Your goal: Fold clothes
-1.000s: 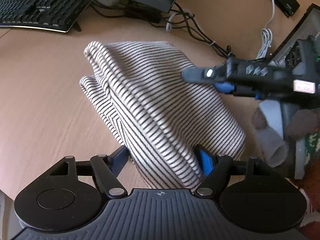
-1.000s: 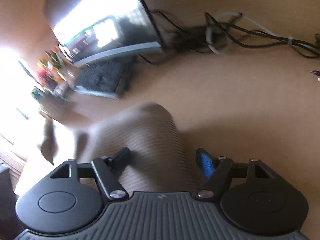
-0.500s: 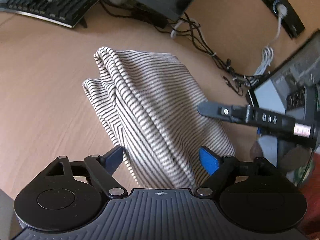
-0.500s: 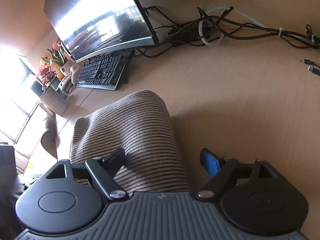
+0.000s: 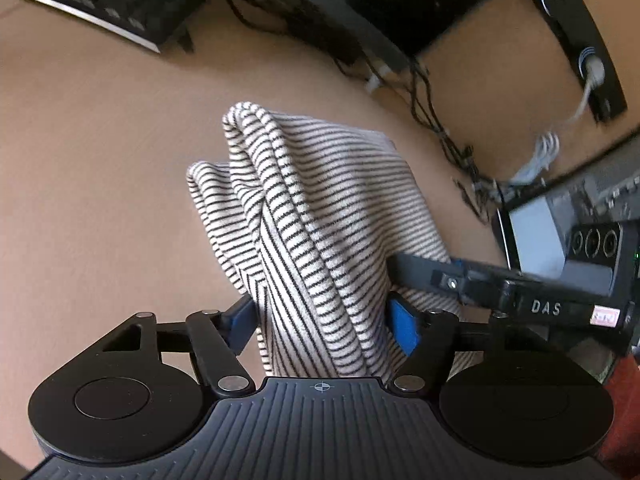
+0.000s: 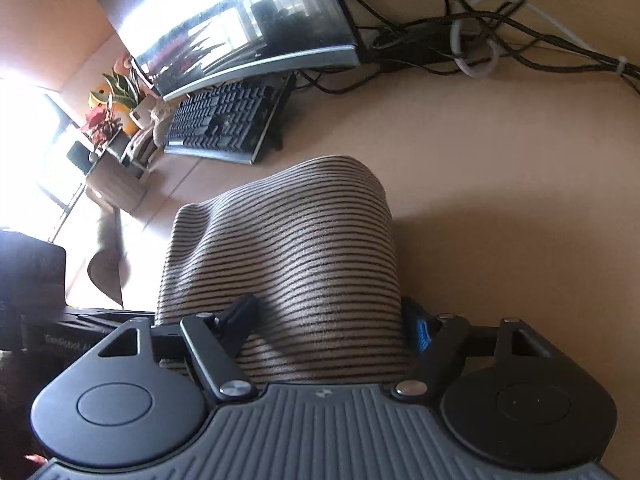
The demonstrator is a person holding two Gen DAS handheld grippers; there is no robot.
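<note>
1. The cream knitted garment with thin black stripes [image 5: 320, 216] is lying doubled into a thick bundle on the light wooden desk [image 5: 100, 200], its rounded folded end pointing to the far side and its near end running in between the fingers of both tools

2. The left gripper [image 5: 322, 320] is standing with its fingers apart on either side of the bundle's near end; the blue pads look close to the cloth, but whether they are pinching it cannot be told from this view

3. The right gripper [image 6: 332, 320] is likewise straddling the garment from the right side, fingers spread about as wide as the bundle, and a firm clamp cannot be confirmed here either

4. Judging by the soft rolls and sagging hollows, the knit is handling as light, limp and stretchy, not slippery and not fragile; several layers are probably stacked, so a shallow pinch risks catching only the top one

5. The safest hold seems to be at the near corners, deep enough to take all layers, since a hold mid-panel would let the edges droop

6. A black keyboard [image 6: 224, 124], a curved monitor [image 6: 240, 28] and tangled cables [image 6: 480, 36] are sitting well apart at the far edge
</note>
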